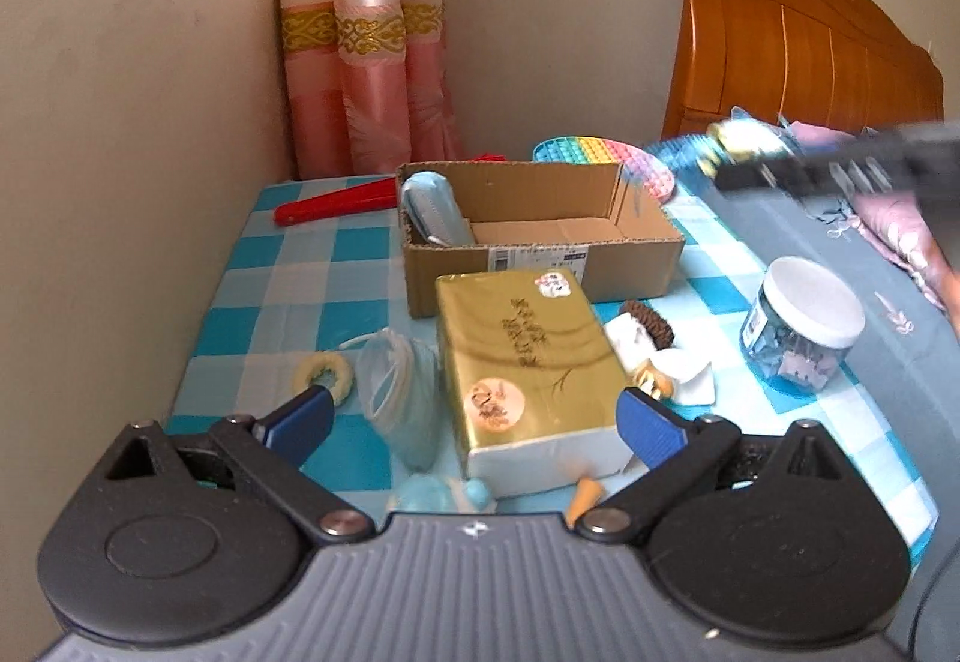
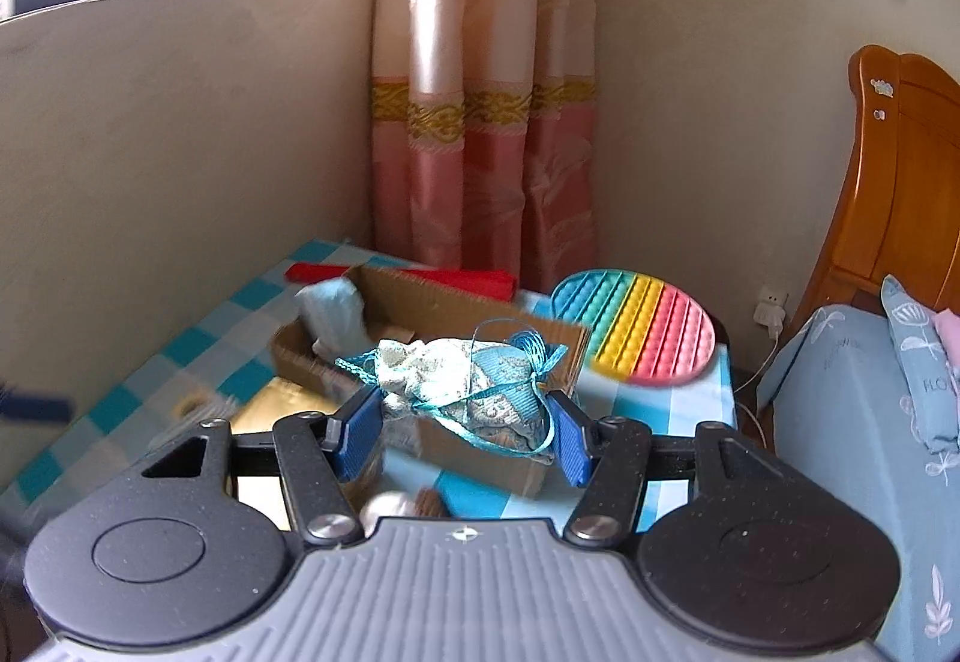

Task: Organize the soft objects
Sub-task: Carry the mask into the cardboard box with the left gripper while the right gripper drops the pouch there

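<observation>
My right gripper (image 2: 465, 440) is shut on a pale blue-and-silver brocade pouch (image 2: 468, 380) with teal drawstrings, which hangs over the near right end of an open cardboard box (image 2: 432, 302). A rolled light-blue face mask (image 2: 333, 314) leans in the box's left end. In the left wrist view the same box (image 1: 540, 236) and mask (image 1: 432, 212) stand behind a gold tin (image 1: 522, 356). My left gripper (image 1: 474, 422) is wide open above the table's near edge, holding nothing. A loose blue mask (image 1: 396, 392), a yellow ring (image 1: 324, 374), a brown scrunchie (image 1: 651, 326) and white cloth (image 1: 672, 368) lie around the tin.
A checked cloth (image 1: 270, 296) covers the table in the wall corner. On it lie a red folded fan (image 1: 336, 206), a rainbow bubble mat (image 2: 642, 326) and a white-lidded jar (image 1: 798, 326). A pink curtain (image 2: 480, 122) hangs behind. A bed and wooden headboard (image 1: 798, 44) stand on the right.
</observation>
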Demonstrator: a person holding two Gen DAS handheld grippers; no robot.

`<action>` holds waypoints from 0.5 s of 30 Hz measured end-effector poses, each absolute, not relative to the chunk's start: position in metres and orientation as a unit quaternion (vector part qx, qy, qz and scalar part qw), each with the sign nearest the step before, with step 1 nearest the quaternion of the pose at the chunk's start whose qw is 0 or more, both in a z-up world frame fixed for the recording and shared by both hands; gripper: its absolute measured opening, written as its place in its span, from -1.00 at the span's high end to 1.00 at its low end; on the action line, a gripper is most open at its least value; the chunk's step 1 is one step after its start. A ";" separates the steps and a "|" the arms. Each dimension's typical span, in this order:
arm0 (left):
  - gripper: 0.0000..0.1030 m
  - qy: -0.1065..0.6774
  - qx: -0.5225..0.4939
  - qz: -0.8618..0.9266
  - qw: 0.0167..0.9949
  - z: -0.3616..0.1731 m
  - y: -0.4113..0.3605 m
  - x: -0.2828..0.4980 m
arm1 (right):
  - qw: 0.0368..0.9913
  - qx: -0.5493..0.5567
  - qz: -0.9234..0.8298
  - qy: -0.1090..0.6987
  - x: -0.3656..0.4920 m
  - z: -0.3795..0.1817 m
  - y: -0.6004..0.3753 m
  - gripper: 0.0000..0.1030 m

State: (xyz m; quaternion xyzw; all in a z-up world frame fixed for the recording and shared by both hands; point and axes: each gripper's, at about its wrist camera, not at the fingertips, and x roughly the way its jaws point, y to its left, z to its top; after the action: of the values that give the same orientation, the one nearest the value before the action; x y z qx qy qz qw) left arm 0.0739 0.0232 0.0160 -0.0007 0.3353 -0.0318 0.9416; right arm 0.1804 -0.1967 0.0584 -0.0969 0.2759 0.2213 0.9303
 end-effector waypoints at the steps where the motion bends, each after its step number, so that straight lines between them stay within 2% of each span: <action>1: -0.95 0.333 0.005 -0.028 0.942 0.015 0.023 0.070 | 0.930 -0.096 0.218 0.279 0.190 0.059 -0.193 -0.24; 6: -0.95 0.334 0.020 -0.023 0.942 0.007 0.024 0.057 | 0.930 -0.102 0.209 0.284 0.230 0.061 -0.175 -0.24; 8: -0.95 0.341 0.019 -0.025 0.939 0.002 0.026 0.055 | 0.930 -0.104 0.204 0.286 0.244 0.060 -0.168 -0.30; 10: -0.95 0.346 0.019 -0.025 0.938 -0.001 0.027 0.053 | 0.930 -0.102 0.200 0.291 0.256 0.059 -0.163 -0.50; 12: -0.95 0.352 0.019 -0.021 0.936 -0.004 0.029 0.051 | 0.934 -0.099 0.190 0.288 0.262 0.057 -0.162 -0.97; 15: -0.95 0.355 0.018 -0.017 0.935 -0.007 0.034 0.050 | 0.935 -0.090 0.188 0.286 0.260 0.054 -0.164 -1.00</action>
State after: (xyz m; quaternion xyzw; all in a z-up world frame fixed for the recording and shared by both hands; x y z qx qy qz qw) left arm 0.0496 0.0337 -0.0067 0.0178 0.3545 -0.0170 0.9347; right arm 0.2600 -0.1644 0.0542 -0.0904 0.2860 0.1884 0.9351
